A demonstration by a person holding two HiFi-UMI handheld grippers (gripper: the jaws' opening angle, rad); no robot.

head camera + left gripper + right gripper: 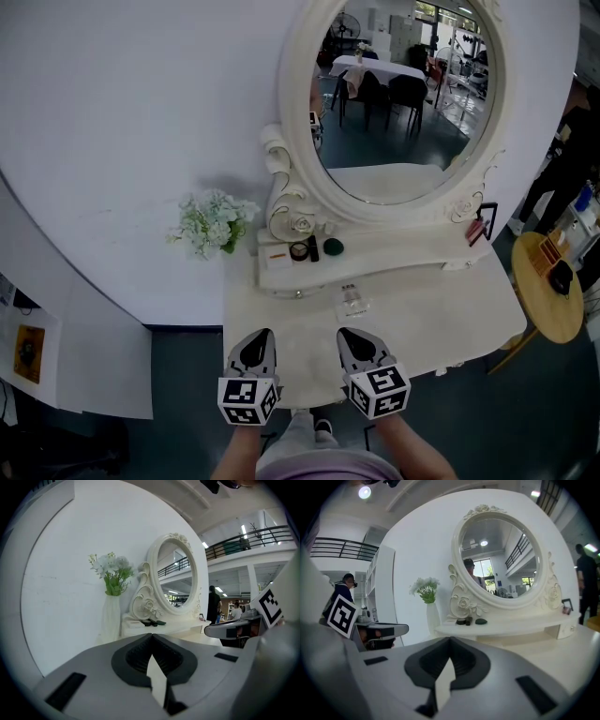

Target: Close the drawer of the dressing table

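Dresser [450,309] shelf bits [314,249] too small to ID.

The left gripper [151,637] shows its grey jaws pressed together with nothing between them. Beyond them stands an oval mirror in an ornate cream frame [177,573]. A tall white vase of green-and-white flowers [111,616] stands left of the mirror. Small dark items [152,622] lie at the mirror's foot on the white dressing table [187,629].

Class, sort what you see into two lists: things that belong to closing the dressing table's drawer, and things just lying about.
Belong to the job:
dressing table
left gripper, shut
right gripper, shut

Just lying about:
flowers
small cosmetics
round wooden side table
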